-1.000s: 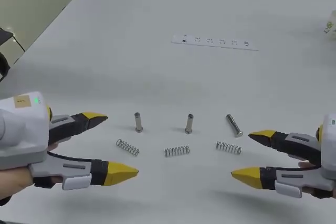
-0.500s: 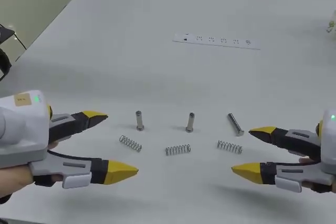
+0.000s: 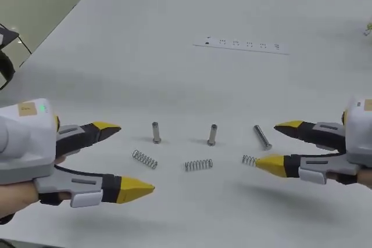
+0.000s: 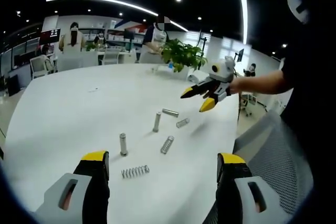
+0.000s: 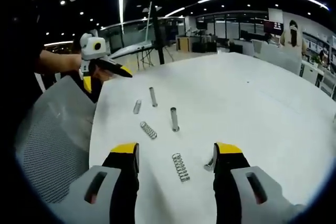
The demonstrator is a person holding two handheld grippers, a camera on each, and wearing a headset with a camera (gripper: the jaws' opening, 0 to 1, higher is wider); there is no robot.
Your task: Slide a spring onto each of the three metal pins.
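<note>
Three springs (image 3: 198, 165) lie loose on the table (image 3: 174, 74), none on a pin yet. Left pin (image 3: 156, 132) and middle pin (image 3: 213, 135) stand upright; right pin (image 3: 261, 137) looks toppled, hard to confirm. My right gripper (image 3: 269, 143), jaws wide and empty, brackets the right spring (image 3: 249, 159), likely lining up a pick. Left gripper (image 3: 134, 157), equally wide, hovers near the left spring (image 3: 144, 159), clear of that approach.
</note>
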